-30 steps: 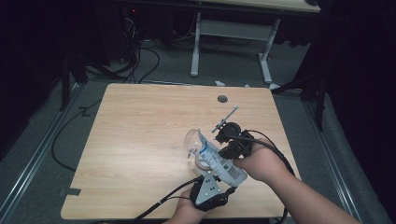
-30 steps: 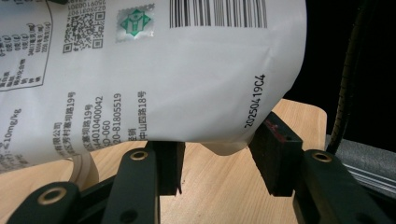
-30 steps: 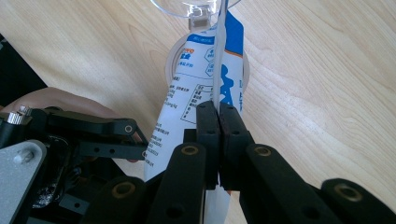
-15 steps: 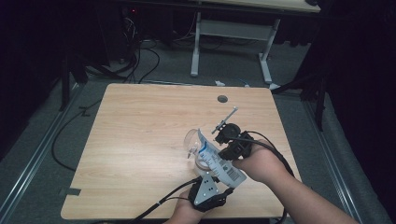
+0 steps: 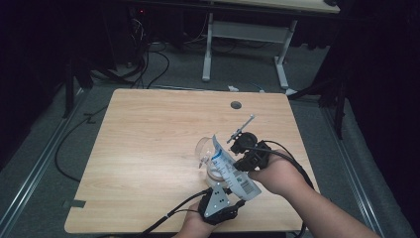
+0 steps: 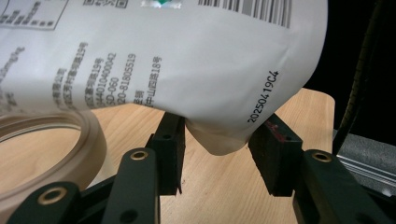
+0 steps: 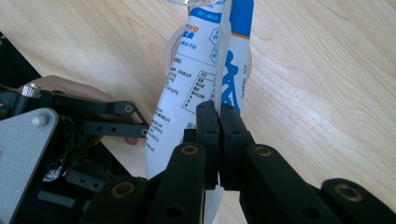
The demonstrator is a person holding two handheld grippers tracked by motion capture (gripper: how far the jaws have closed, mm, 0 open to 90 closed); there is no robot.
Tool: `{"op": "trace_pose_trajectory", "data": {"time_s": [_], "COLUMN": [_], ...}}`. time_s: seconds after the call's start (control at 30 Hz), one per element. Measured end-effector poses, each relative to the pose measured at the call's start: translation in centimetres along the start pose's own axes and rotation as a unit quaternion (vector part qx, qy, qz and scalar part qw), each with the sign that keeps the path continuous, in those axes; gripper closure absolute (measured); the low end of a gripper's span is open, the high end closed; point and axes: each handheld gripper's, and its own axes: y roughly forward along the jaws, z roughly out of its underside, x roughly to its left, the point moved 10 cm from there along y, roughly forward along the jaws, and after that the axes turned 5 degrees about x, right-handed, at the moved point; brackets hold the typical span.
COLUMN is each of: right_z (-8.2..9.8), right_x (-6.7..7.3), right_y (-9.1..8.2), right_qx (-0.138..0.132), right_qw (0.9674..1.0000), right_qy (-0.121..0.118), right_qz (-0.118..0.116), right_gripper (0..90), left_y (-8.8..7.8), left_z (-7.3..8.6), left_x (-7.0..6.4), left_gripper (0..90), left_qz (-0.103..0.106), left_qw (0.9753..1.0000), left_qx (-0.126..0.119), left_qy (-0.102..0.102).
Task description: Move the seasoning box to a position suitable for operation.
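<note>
Pouch point(image 5: 229, 168) tilts mouth-first over the glass jar point(image 5: 207, 154) — right claw point(image 7: 218, 122) pinches its seam, left claw point(image 6: 219, 145) brackets its bottom corner, apparently gripping; any slip spills contents beside that jar onto the tabletop point(image 5: 148, 134).

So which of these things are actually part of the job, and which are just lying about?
In use:
- white-and-blue printed plastic pouch
- clear glass jar
- right claw, clamped on the pouch
- left claw, at the pouch's bottom corner

Lying about:
- tan tape roll
- light wooden table
</note>
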Motion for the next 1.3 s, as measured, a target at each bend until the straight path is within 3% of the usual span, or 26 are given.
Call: {"op": "trace_pose_trajectory", "data": {"time_s": [0.87,1.3], "right_z": [0.4,0.5], "right_x": [0.0,0.1], "right_y": [0.1,0.0], "right_qx": [0.006,0.006], "right_qw": [0.9999,0.9997], "right_qy": [0.006,0.014], "right_qz": [-0.006,-0.017], "right_gripper": [88.6,89.3], "left_y": [-0.1,0.1], "left_z": [1.2,1.4], "left_x": [1.1,0.7], "left_gripper": [57.1,54.1], "left_qz": [-0.014,-0.005], "left_qw": [0.9998,0.9999], "left_qx": [0.011,0.009], "left_qy": [-0.006,-0.009]}}
